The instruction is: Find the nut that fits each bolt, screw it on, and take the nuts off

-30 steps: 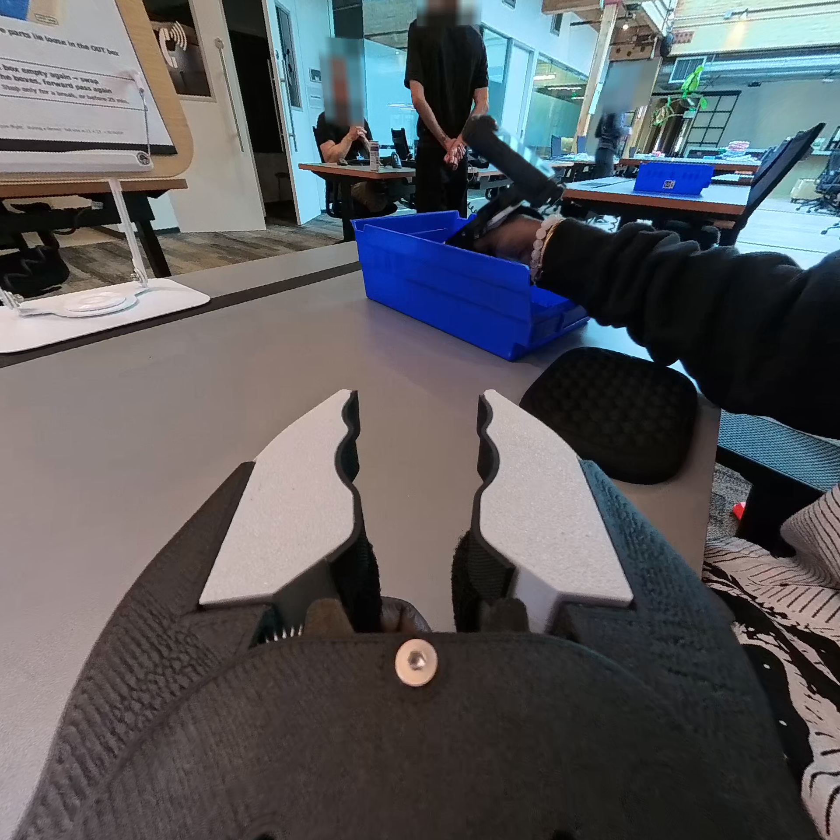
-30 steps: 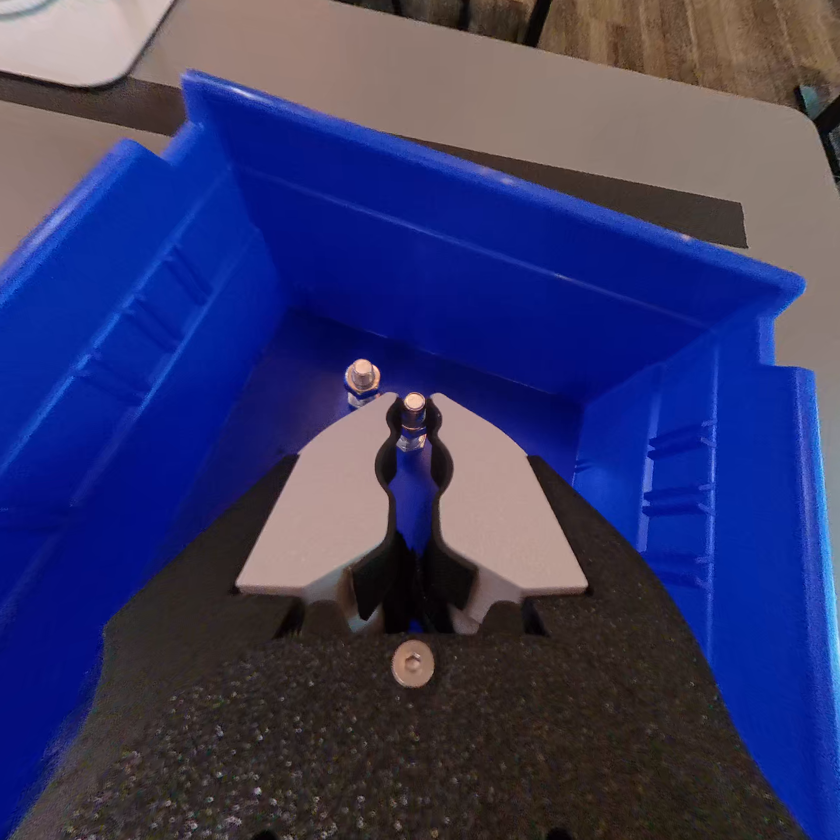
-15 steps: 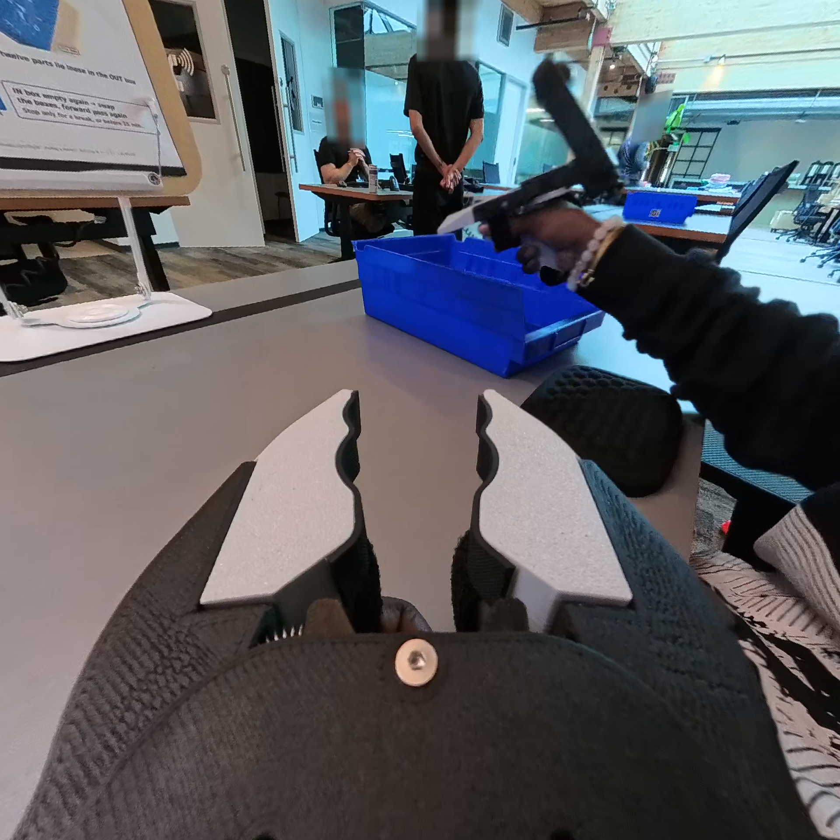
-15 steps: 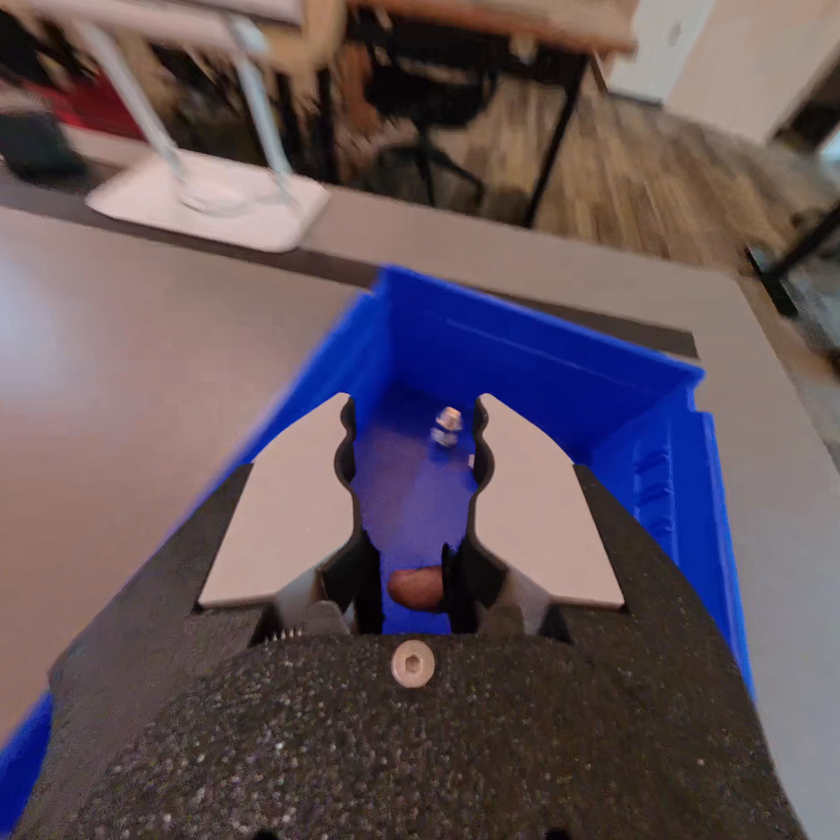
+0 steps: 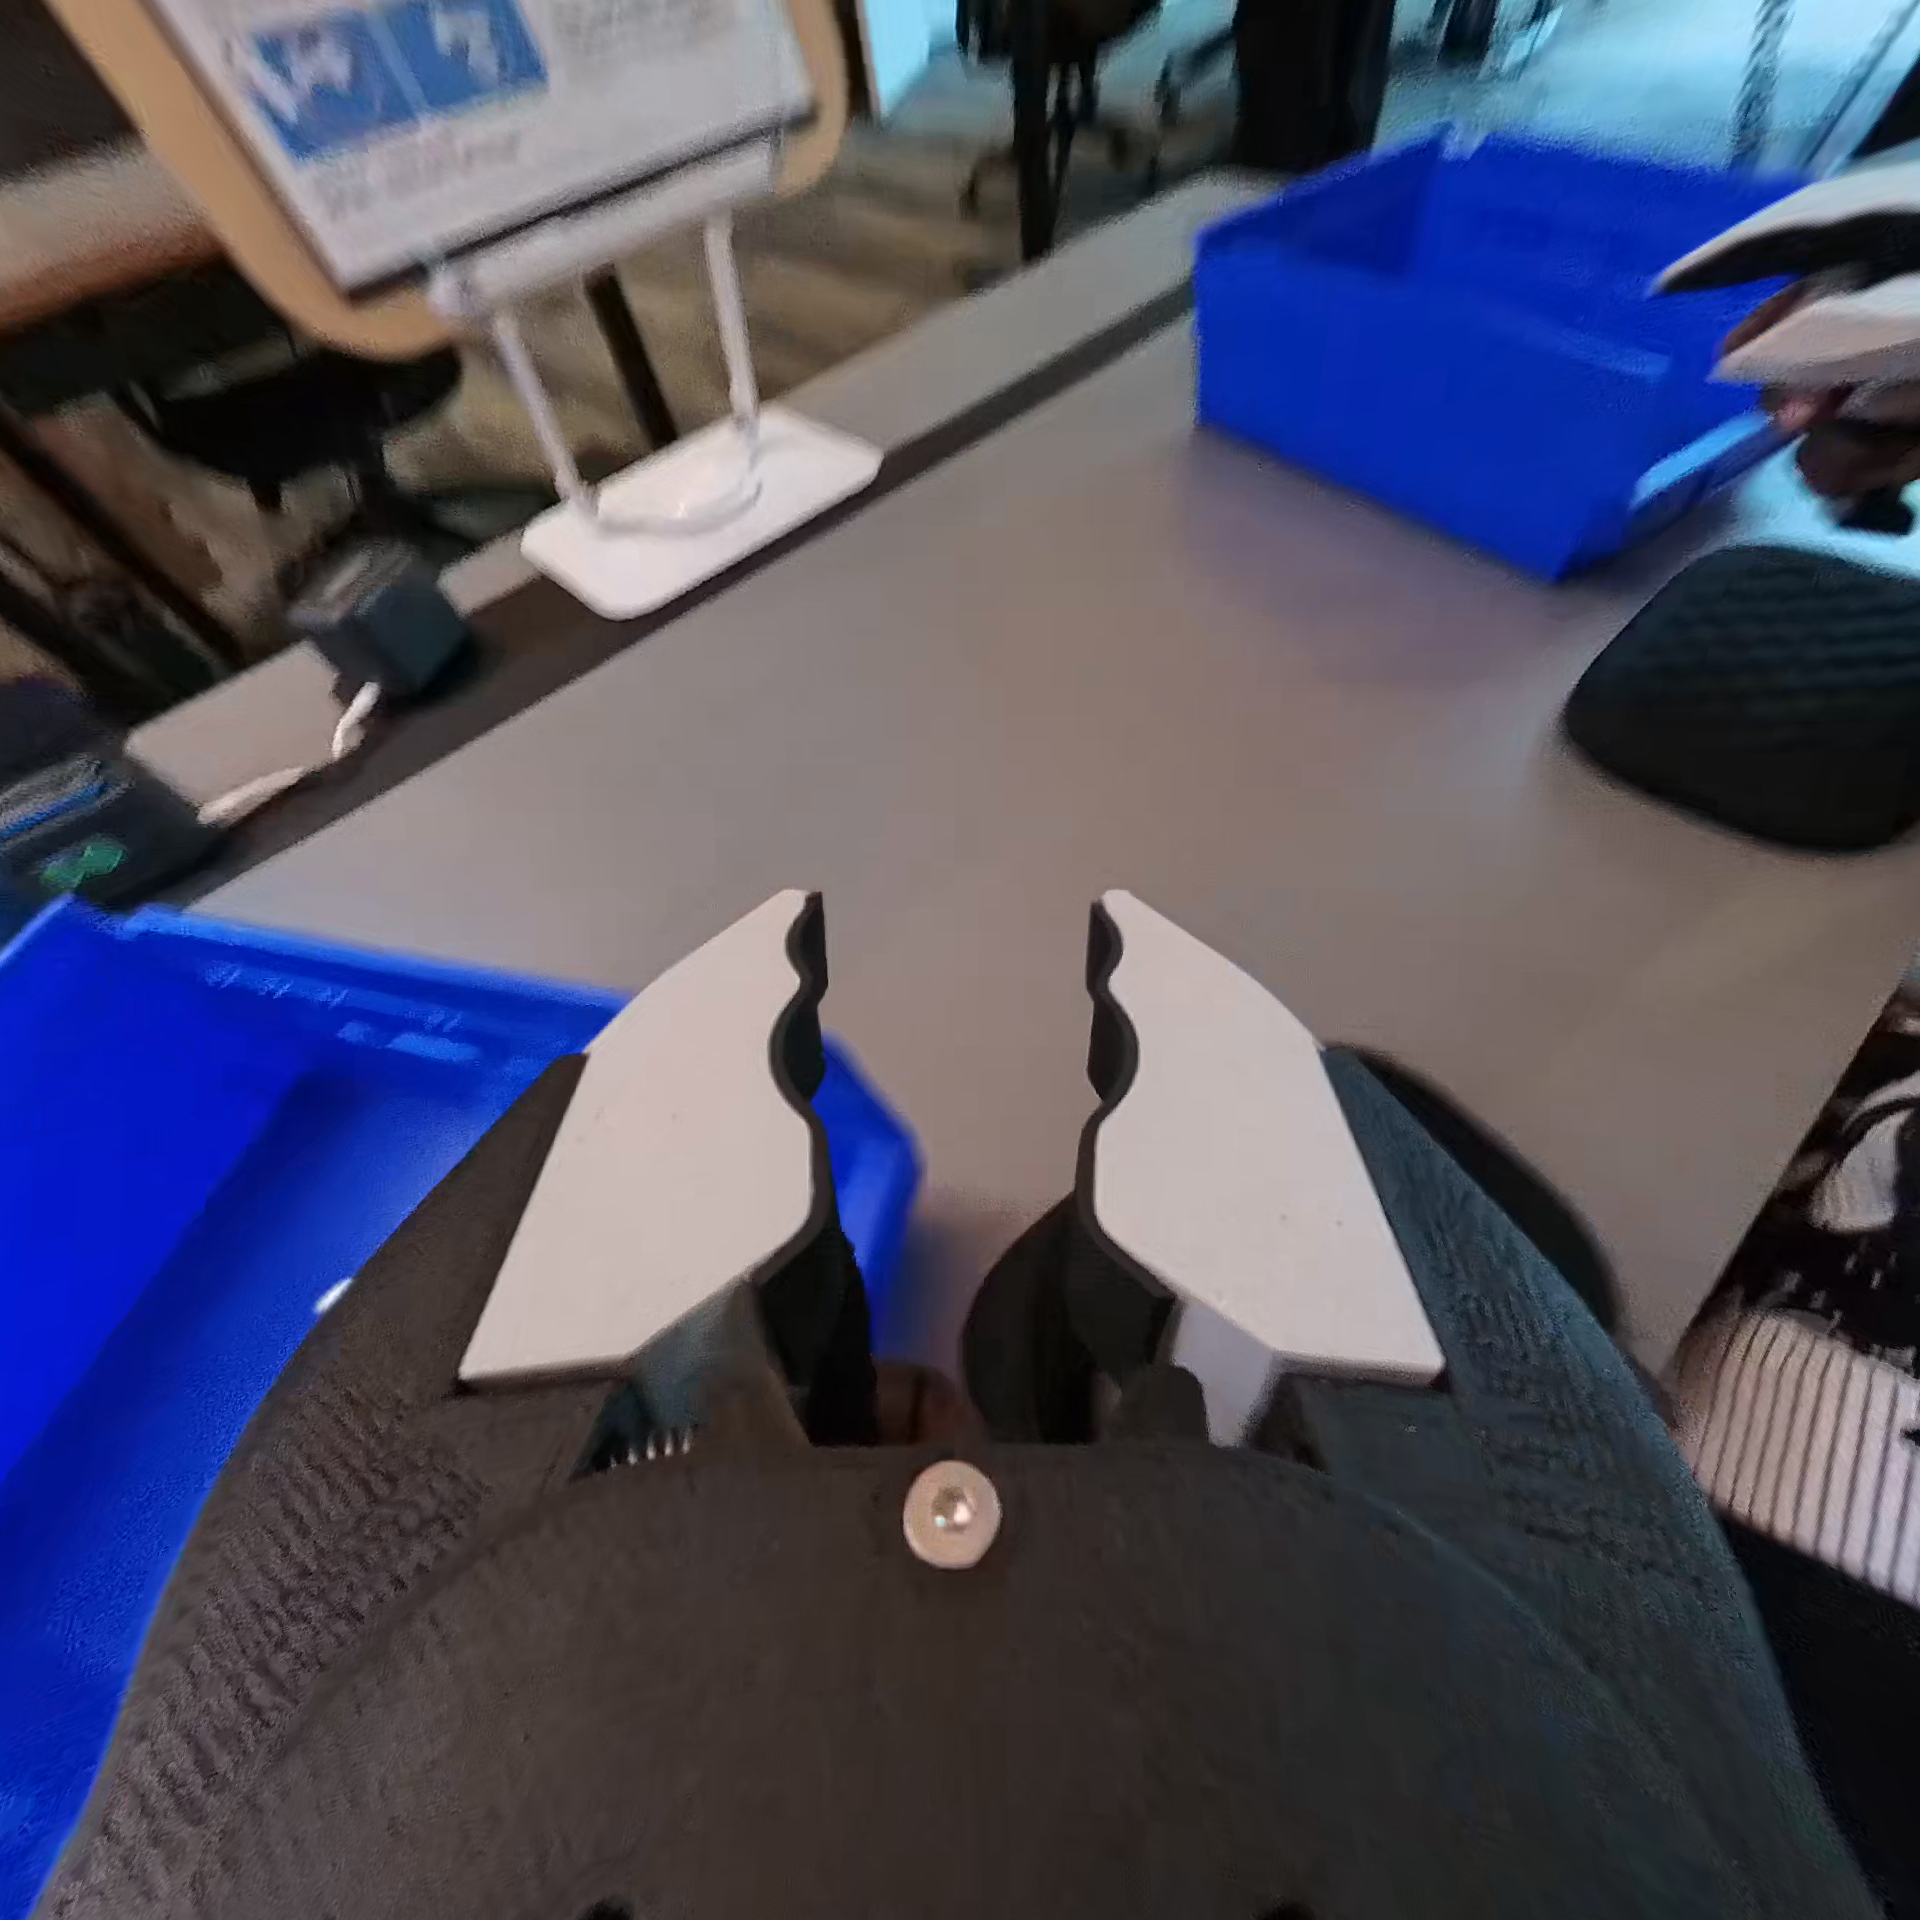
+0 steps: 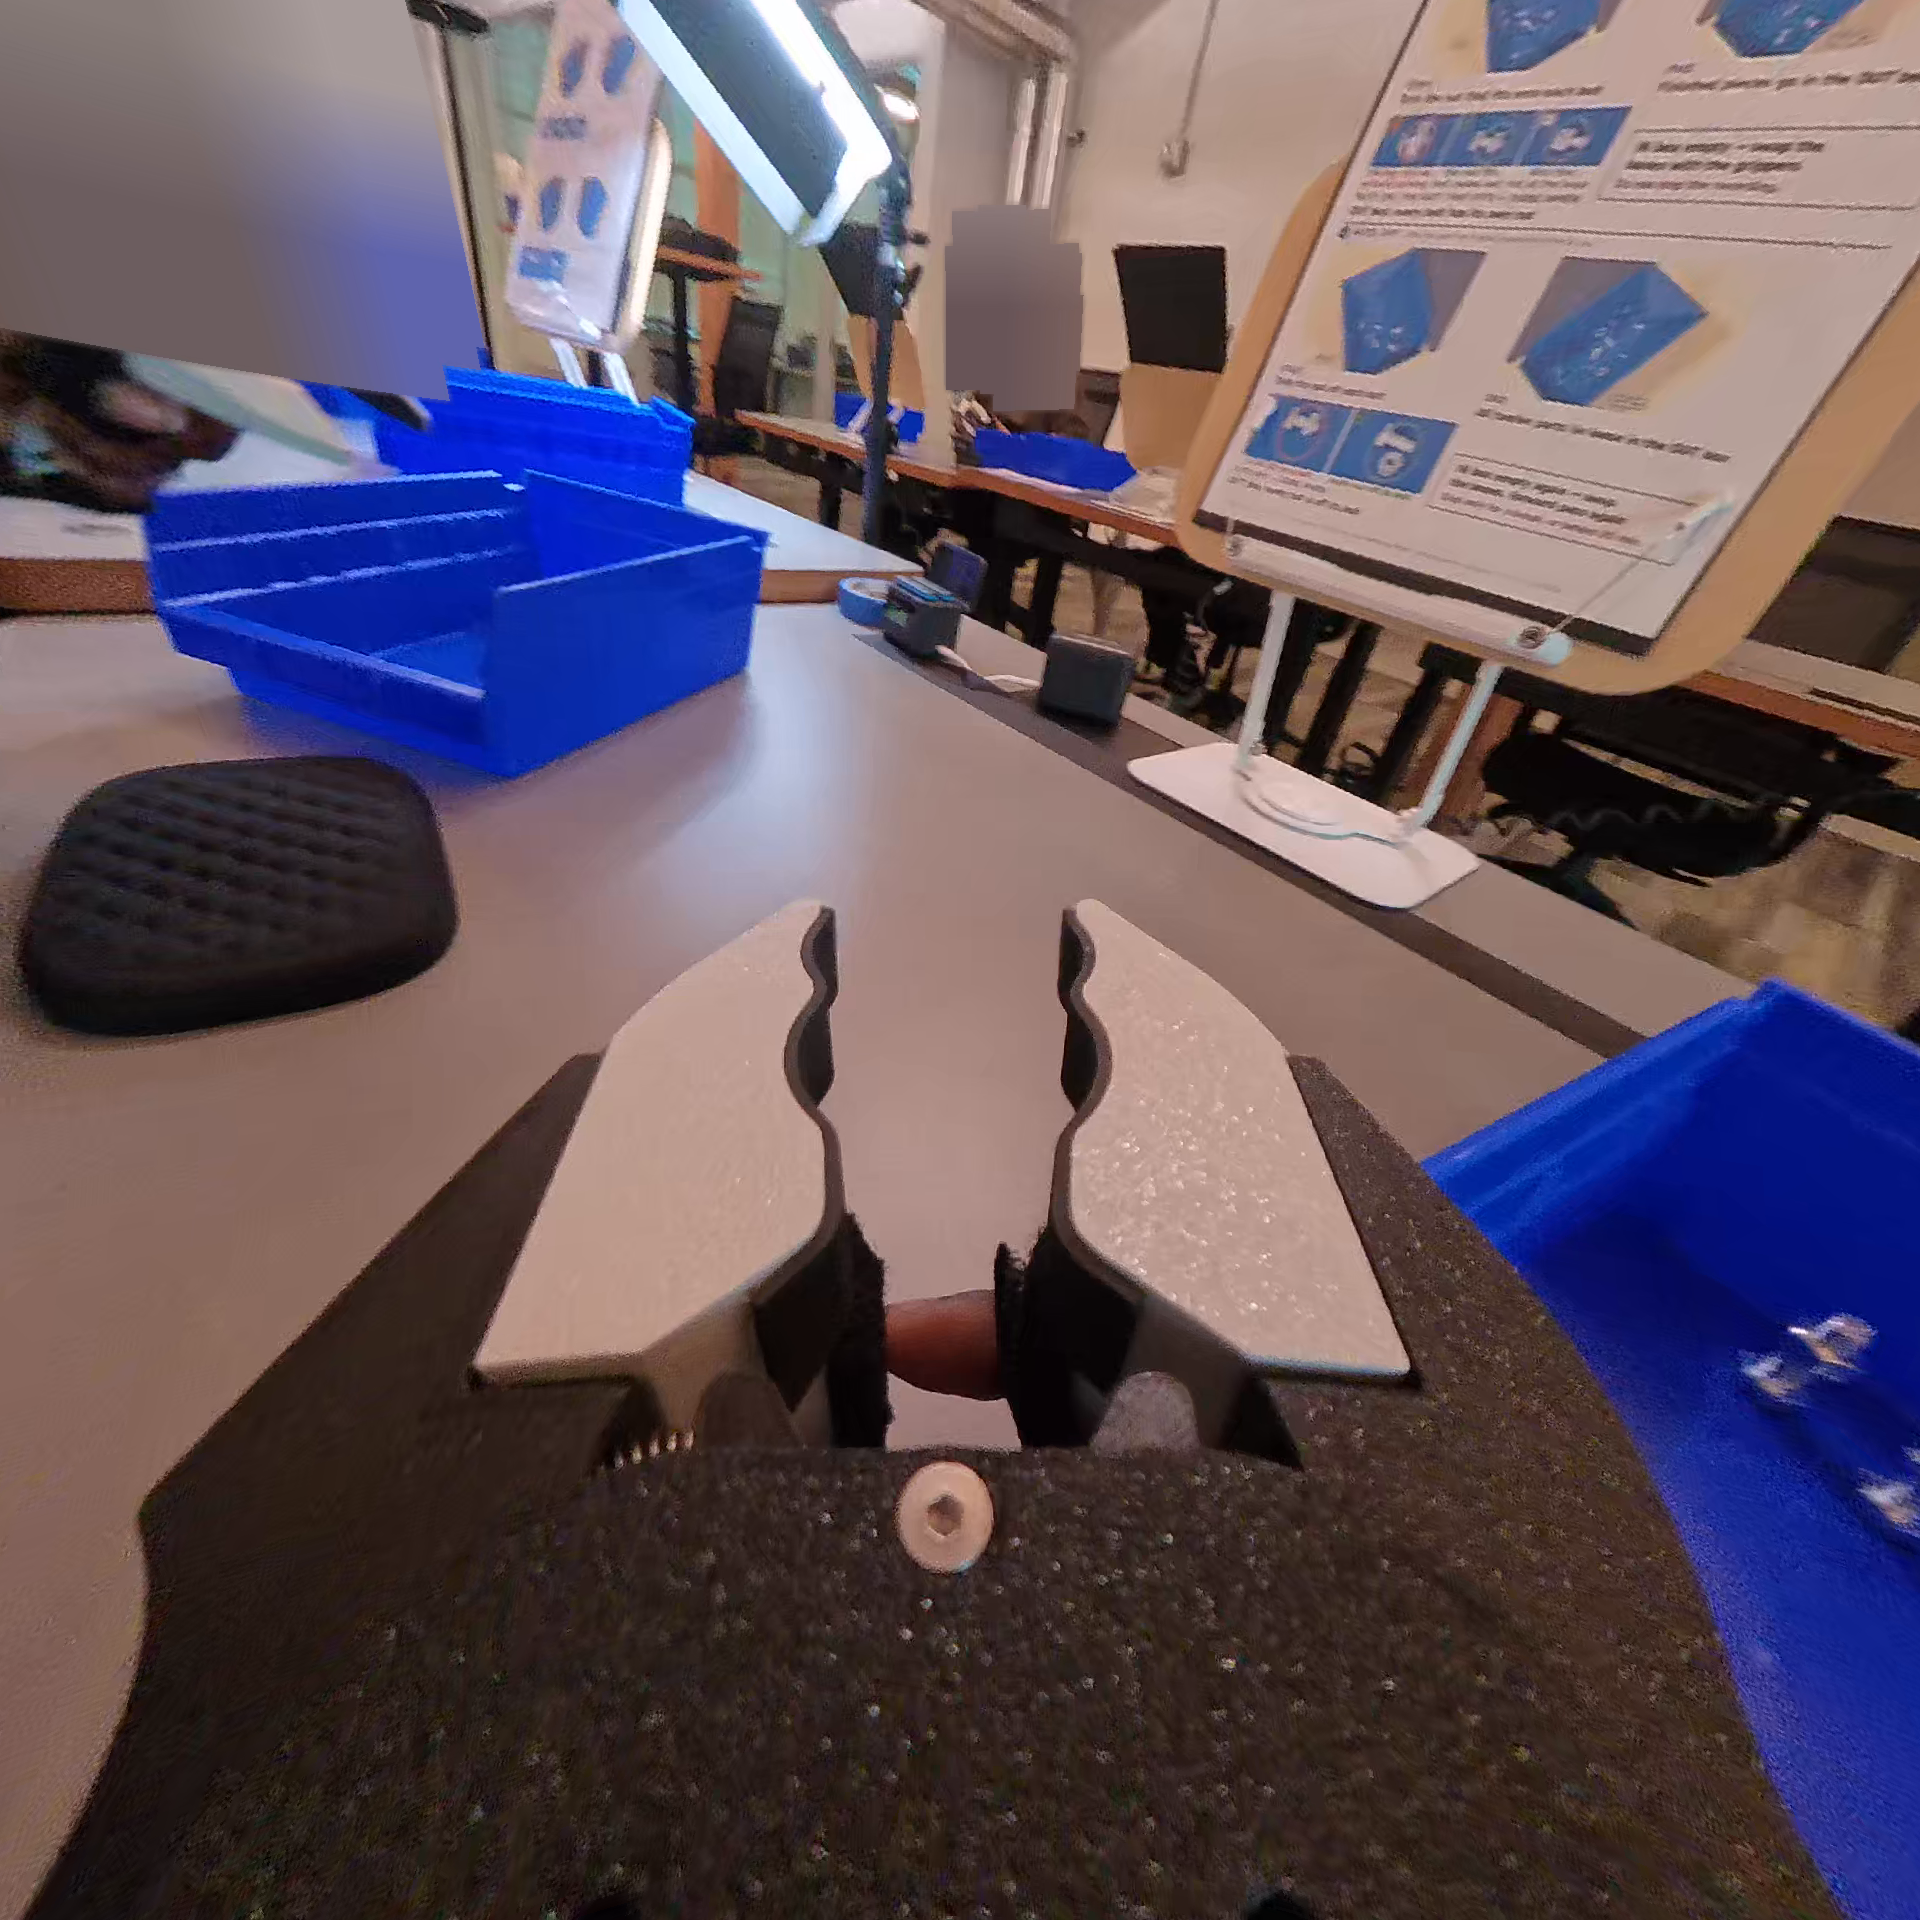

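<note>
Grey tabletop shows bare in the gap between the fingers of both claws. The left gripper has its two pale fingers spread wide, with nothing between the pads; only the table surface lies under them. Just beside its left finger, low and to the left of the claw, sits a blue bin whose near corner passes behind that finger. Well ahead and to the right of this claw stands a second blue bin, and near it, to the right of the claw, lies a black textured pad. At the far right edge of the left wrist view the tips of the other claw show, blurred.

The right gripper likewise has its fingers apart and pinches nothing; the pads face each other across open air above the table. Close to its right side, lower right of the claw, is the blue bin with the bolts and nuts, small shiny pieces lying loose on its floor, too blurred to tell which nut sits on which bolt. Ahead and to the left of this claw lies another black textured pad, and beyond it the other blue bin. Ahead to the right stands a white stand bearing an instruction board.
</note>
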`<state>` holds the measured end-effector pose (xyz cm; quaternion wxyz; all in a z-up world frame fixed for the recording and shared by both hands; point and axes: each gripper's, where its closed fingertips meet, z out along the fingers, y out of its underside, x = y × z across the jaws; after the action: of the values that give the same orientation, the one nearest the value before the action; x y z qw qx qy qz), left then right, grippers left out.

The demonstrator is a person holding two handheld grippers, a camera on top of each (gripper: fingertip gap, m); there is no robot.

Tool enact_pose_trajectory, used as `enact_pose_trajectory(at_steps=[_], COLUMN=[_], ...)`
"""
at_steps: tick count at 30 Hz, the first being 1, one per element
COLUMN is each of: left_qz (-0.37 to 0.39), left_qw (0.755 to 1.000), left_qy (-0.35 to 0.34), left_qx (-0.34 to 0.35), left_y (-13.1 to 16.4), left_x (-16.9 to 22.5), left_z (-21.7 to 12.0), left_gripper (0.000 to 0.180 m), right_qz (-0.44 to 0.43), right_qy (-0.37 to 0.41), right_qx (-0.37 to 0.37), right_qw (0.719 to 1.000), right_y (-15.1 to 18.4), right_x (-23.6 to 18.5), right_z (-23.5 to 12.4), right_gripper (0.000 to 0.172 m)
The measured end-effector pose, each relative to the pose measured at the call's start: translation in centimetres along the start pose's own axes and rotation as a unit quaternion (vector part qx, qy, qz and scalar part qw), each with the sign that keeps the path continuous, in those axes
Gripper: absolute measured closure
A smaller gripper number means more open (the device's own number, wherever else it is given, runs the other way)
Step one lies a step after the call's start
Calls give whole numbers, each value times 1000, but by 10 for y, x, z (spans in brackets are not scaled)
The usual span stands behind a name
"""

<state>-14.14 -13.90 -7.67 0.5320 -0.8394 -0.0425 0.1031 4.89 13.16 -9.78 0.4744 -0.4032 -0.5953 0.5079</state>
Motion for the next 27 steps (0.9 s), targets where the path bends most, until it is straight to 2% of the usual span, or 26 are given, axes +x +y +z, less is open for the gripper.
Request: enact_pose_trajectory(at_steps=[2,5,9,11,18,27], left_qz=[-10,-27,-72,-93,-101,-103], left_qw=[997,978,934,915,876,866], left_qy=[-5,-27,-21,-15,-10,-14], left_qx=[-80,-204,-349,-391,-472,-489], left_y=[15,47,101,121,161,175], left_x=[-40,-103,-161,-177,-196,-202], left_z=[-8,-10,0,9,27,37], left_gripper=[133,138,143,149,153,162], right_qz=[19,51,54,45,60,57], right_qy=[-15,-27,-36,-39,-35,-34], right_qx=[23,54,53,47,67,65], right_qw=[999,997,996,997,995,996], right_y=[5,10,16,18,16,16], right_x=[-6,-9,-11,-12,-7,-7], right_z=[-3,-9,-11,-10,-14,-14], right_gripper=[131,133,133,133,134,135])
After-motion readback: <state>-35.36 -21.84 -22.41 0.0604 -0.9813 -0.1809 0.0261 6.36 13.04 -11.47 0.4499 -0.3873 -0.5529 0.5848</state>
